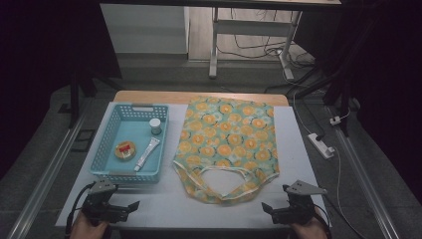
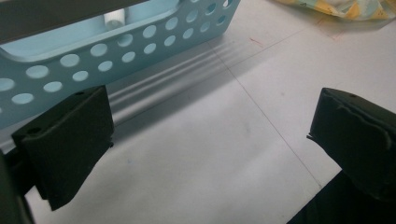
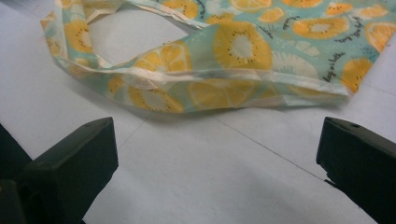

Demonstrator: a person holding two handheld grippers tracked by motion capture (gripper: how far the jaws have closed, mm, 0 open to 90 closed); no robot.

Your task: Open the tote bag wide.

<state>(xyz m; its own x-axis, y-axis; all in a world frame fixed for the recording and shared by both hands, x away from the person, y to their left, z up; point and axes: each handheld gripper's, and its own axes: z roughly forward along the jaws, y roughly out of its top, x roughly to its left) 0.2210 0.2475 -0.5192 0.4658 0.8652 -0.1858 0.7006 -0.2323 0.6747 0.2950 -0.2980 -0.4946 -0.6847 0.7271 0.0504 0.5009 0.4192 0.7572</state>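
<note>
- Two grippers sit at the near edge of the white surface (image 1: 298, 149), one in each of your hands; the left gripper (image 1: 130, 205) is at the near left and the right gripper (image 1: 267, 206) at the near right.
- Both sets of fingers are spread wide and hold nothing; bare surface shows between them in each gripper view.
- Just ahead of your right gripper lies the fruit-print bag (image 1: 226, 144), flat, with its handles (image 3: 154, 74) and mouth turned toward you. In the right gripper view the near handle strip runs crosswise, slightly puckered off the surface.
- The bag's long axis runs away from you, from the handles to the closed far edge. Your right hand looks nearer to the handles, though they lie between both hands.
- Just ahead of your left gripper stands the blue basket (image 1: 113, 175), its perforated near wall (image 2: 140, 42) close beyond the left fingers.
- Inside the basket are a round tin (image 1: 125, 150), a tube (image 1: 147, 153) lying lengthwise away from you, and farthest, a small jar (image 1: 155, 126).
</note>
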